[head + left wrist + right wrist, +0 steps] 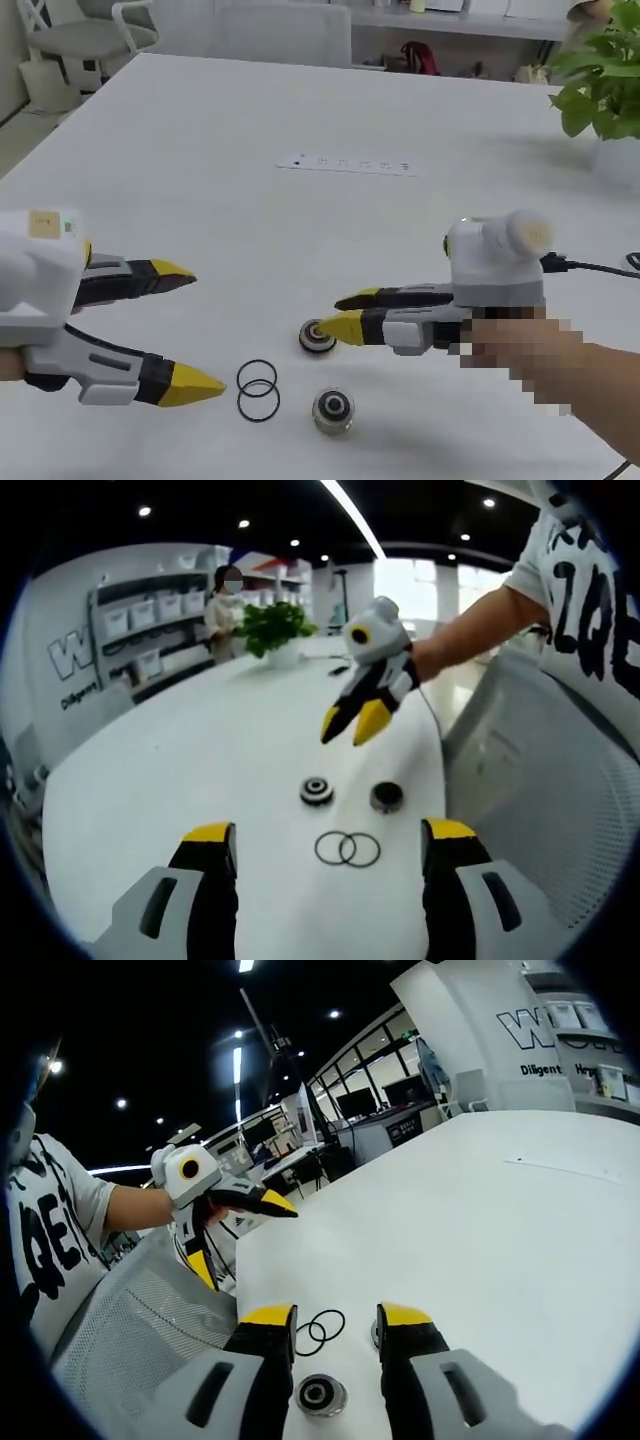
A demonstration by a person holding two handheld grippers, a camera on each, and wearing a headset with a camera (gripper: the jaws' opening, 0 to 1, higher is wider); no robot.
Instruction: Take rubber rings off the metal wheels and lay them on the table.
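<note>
Already two rubber rings (258, 389) on table (300, 230). Right gripper (333, 314) narrowly open, empty, tips just beside wheel (317, 337). Left gripper (205, 330) wide open, empty. Next, likely: pinch any ring left on wheel.

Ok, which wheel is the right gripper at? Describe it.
On the white table, find the two overlapping rubber rings. Two metal wheels sit beside them; yours is the farther wheel, at the yellow fingers of the right gripper, unlike the nearer wheel standing alone.

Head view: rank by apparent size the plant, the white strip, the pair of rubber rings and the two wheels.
1. plant, though cropped by the frame.
2. white strip, long but thin.
3. pair of rubber rings.
4. wheels: the two look alike; I would not rank them, since one lies nearer the camera.
</note>
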